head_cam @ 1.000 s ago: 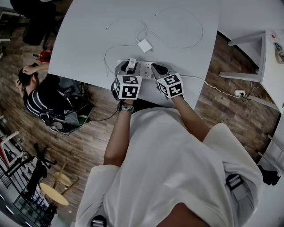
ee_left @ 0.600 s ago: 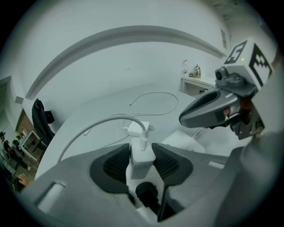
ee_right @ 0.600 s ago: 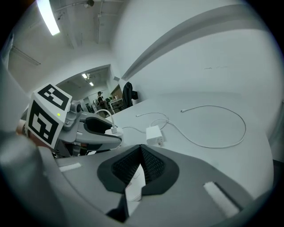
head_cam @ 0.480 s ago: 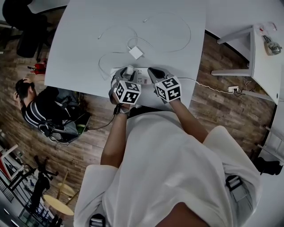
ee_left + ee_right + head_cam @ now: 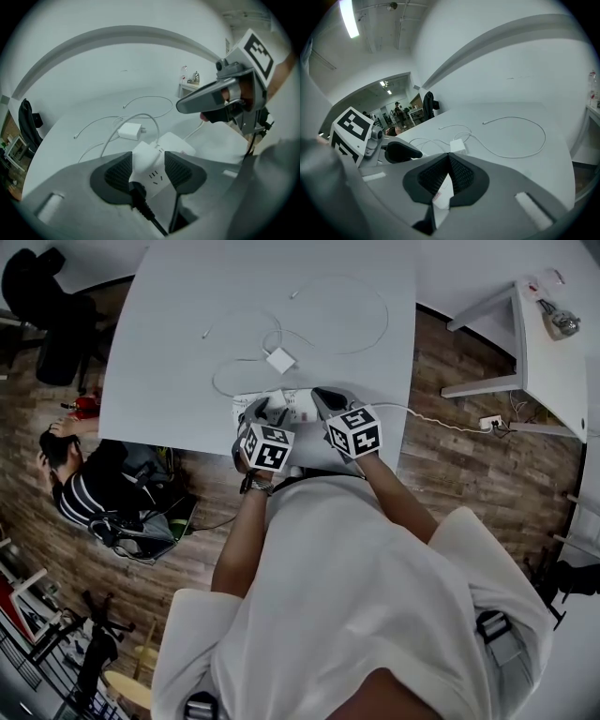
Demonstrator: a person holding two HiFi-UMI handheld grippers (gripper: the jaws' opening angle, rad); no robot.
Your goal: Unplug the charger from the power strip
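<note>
The white power strip [image 5: 298,404] lies near the table's front edge, its cord trailing right. My left gripper [image 5: 262,411] straddles its left end. In the left gripper view the jaws [image 5: 147,161] have just been opening. The strip's socket face [image 5: 154,177] and a black plug with its cord [image 5: 137,193] sit between the pads, unpressed. My right gripper [image 5: 322,395] hovers over the strip's right end [image 5: 176,143]. Its jaws [image 5: 449,161] are shut on a thin white piece with a red mark [image 5: 439,193]; I cannot tell whether that is a charger.
A loose white charger [image 5: 280,360] with long white cables lies further back on the white table [image 5: 187,324]. A person sits on the floor at the left [image 5: 80,474]. A white side table [image 5: 539,352] stands at the right, a wall plug [image 5: 487,423] below it.
The left gripper has drawn slightly nearer the table's front edge and its jaws stand wider around the strip. The right gripper has lifted a little above the strip's right end.
</note>
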